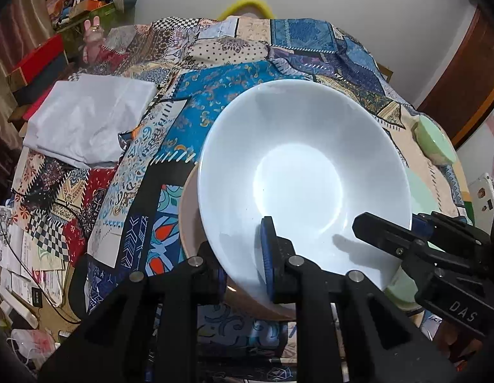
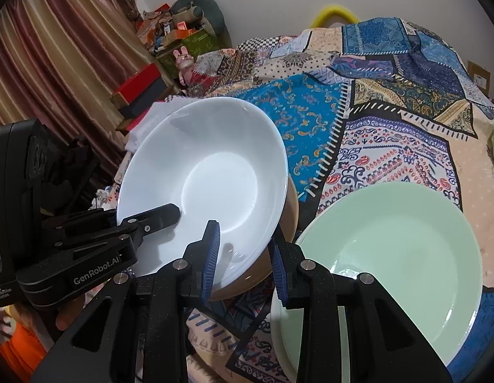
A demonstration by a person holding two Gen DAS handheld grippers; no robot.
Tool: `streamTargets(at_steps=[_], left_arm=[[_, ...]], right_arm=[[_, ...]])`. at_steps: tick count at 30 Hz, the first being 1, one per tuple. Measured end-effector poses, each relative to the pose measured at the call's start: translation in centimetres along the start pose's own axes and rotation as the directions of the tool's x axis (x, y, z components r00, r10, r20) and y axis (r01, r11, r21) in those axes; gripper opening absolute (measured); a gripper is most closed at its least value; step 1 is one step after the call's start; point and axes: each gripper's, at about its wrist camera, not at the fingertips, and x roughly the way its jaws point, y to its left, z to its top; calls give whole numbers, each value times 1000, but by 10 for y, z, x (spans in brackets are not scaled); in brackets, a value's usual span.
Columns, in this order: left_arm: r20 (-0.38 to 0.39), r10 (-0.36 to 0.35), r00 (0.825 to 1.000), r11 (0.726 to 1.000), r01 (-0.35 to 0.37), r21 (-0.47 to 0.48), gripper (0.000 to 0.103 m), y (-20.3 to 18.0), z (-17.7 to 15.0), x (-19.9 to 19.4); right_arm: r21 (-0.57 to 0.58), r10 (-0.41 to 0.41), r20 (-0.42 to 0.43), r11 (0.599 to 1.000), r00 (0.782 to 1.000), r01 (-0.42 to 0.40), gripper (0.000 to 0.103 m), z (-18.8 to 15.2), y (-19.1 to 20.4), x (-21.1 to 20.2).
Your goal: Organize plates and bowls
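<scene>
Bowls first: from my left wrist view, my left gripper [image 1: 247, 252] is clamped on the near rim of the glossy white ceramic bowl [image 1: 304, 172], hovering tilted over a tan bowl [image 1: 191, 223]; nesting looks nearly done.

Right wrist view: my right gripper [image 2: 243, 255] pinches the same rim; the pale green plates [image 2: 390, 255] sit stacked beside, seemingly sorted already.

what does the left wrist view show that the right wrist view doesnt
Only the left wrist view shows the folded white cloth in full and the papers and cables at the table's edge. Only the right wrist view shows the green plate whole, and the striped curtain. Both show the white bowl tilted over a tan bowl, both grippers shut on its rim, and the patchwork tablecloth.
</scene>
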Motion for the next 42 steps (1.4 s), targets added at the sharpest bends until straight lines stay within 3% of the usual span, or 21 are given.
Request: streamTargets(at_steps=[19,42], left_arm=[[-19,-8,1000,1000,8,-14,19,11,-8,8],[-43,7,999,1000,-7,-9,19,8,-7,22]], right_arm=[[-1,24,-61,1000,998,-24,28,-5,0,16],[6,-23,-20,1000,1000,23,31,-1,-12,1]])
